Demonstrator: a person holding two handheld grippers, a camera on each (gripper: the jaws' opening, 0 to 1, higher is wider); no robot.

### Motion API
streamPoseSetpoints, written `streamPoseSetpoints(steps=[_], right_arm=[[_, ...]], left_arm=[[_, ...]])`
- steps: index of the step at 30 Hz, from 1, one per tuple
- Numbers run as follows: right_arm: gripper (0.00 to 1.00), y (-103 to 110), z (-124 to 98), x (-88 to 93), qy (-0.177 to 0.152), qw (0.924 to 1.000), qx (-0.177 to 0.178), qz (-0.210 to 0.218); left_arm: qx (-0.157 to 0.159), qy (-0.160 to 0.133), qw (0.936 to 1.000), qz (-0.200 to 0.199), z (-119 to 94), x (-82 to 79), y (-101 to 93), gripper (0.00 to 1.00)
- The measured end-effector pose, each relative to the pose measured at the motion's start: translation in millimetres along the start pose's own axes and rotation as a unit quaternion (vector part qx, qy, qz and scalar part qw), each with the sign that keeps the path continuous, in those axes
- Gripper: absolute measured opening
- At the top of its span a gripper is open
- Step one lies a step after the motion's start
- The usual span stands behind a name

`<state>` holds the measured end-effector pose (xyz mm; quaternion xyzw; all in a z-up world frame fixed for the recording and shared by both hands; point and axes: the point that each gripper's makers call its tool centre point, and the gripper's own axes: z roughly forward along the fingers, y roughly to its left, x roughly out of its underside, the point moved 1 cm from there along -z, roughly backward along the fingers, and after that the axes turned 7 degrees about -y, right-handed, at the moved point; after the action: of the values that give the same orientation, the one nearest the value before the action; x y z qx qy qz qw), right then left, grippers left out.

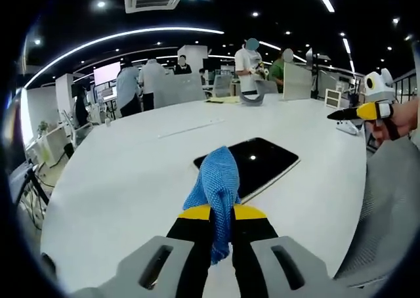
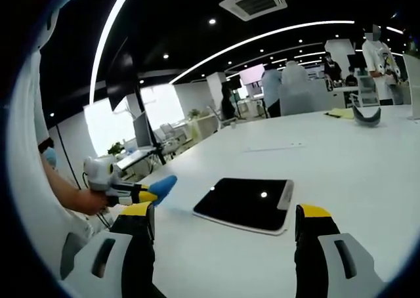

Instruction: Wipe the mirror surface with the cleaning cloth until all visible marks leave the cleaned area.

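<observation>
A dark rectangular mirror lies flat on the white table, reflecting a ceiling light. My left gripper is shut on a blue cleaning cloth, which bunches up above the jaws, just in front of the mirror's near corner. My right gripper stands open with nothing between its yellow-tipped jaws, hovering short of the mirror. From the left in the right gripper view comes the left gripper with the blue cloth. The right gripper appears at the far right of the left gripper view, held by a hand.
A grey chair back stands at the table's right edge. Several people work at the far side, among monitors and a white panel. Papers and a grey object lie far back. Bare tabletop surrounds the mirror.
</observation>
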<state>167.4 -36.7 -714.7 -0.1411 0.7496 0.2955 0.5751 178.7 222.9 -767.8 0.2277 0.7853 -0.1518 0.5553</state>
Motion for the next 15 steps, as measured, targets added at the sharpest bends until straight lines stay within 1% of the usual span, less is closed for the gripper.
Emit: streamPoseSetpoints(steps=[5, 10, 15], right_arm=[[0.88, 1, 1, 0.3, 0.0, 1.0, -0.002, 0.001], [0.88, 2, 2, 1.3, 0.002, 1.0, -0.004, 0.001], [0.89, 2, 3, 2.0, 0.003, 1.0, -0.005, 0.001]], left_arm=[[-0.005, 0.009, 0.9999, 0.004, -14, 3.3, 2.8, 0.07], [-0.011, 0.016, 0.9998, 0.004, -26, 11.7, 6.1, 0.07], [-0.02, 0.024, 0.9995, -0.008, -34, 22.5, 7.7, 0.07]])
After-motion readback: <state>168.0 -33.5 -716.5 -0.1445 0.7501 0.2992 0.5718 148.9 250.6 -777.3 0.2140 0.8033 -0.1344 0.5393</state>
